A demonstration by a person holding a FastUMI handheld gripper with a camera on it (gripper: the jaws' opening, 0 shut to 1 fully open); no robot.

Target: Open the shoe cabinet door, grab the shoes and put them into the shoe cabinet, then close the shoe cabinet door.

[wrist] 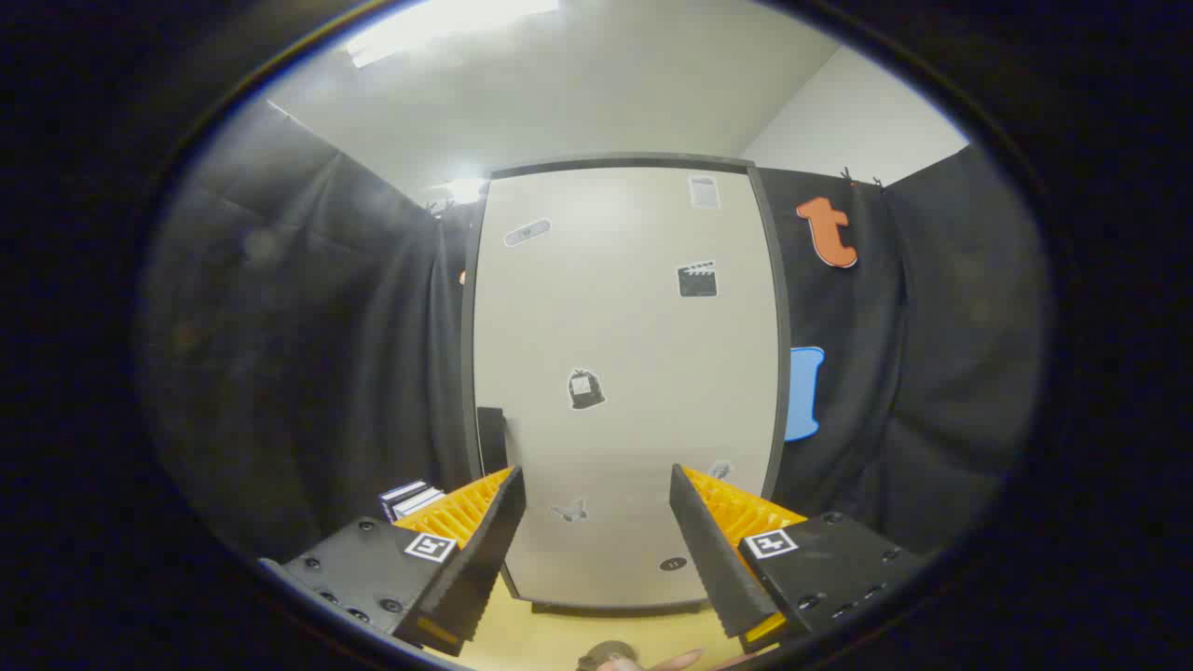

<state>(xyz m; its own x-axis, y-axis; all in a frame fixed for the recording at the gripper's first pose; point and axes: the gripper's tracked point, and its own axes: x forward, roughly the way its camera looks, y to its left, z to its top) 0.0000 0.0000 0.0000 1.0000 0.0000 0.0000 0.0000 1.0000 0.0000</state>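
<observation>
The shoe cabinet (624, 373) stands upright straight ahead of the gripper (596, 540), its shut door (634, 326) facing the parted fingers — nothing between them. A handle (491, 438) sits at the door's left edge, just beyond the left finger (485, 550).

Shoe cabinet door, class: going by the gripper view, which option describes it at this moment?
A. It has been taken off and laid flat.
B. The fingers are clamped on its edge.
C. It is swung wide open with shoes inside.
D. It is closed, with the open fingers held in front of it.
D: the pale shoe cabinet door sits flush in its dark frame, and the gripper has its fingers spread apart before it, holding nothing.
</observation>
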